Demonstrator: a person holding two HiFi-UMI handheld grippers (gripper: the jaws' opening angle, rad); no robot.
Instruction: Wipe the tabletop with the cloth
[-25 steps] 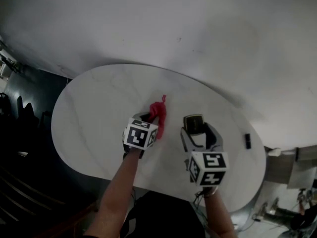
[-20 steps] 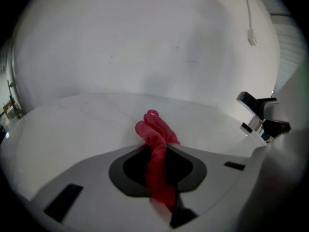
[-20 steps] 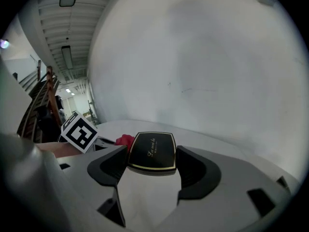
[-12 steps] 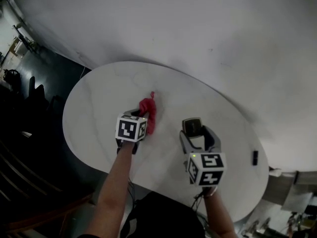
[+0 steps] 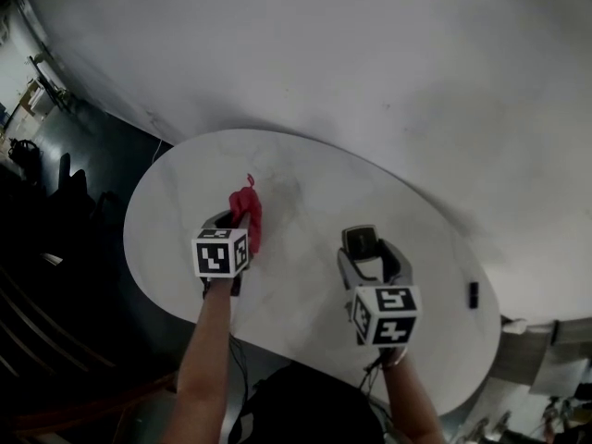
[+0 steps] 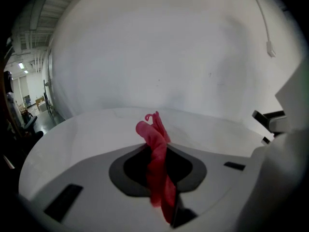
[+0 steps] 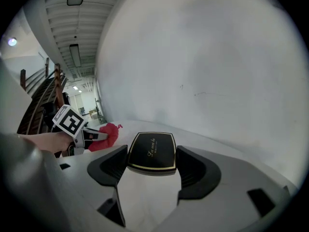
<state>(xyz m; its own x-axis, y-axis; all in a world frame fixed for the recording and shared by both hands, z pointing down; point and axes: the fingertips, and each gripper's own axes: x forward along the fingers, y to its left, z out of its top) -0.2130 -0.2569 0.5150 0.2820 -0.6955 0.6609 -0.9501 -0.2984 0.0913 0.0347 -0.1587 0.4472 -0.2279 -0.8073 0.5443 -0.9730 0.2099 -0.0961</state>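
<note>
A red cloth (image 5: 247,213) is pinched in my left gripper (image 5: 236,227), which is shut on it over the left part of the white oval tabletop (image 5: 305,188). In the left gripper view the cloth (image 6: 157,170) stands bunched between the jaws, its tip poking up. My right gripper (image 5: 365,252) is shut on a flat black box with a gold rim (image 5: 361,240), held above the table's middle right. That box (image 7: 151,152) fills the gap between the jaws in the right gripper view, where the cloth (image 7: 105,135) and the left gripper show at the left.
A small dark object (image 5: 474,293) lies near the table's right edge. A white wall curves behind the table. Dark floor and chairs (image 5: 55,192) lie to the left, and metal items stand at the lower right.
My left gripper has slid leftward across the tabletop with the cloth. The right gripper has stayed nearly in place with the box.
</note>
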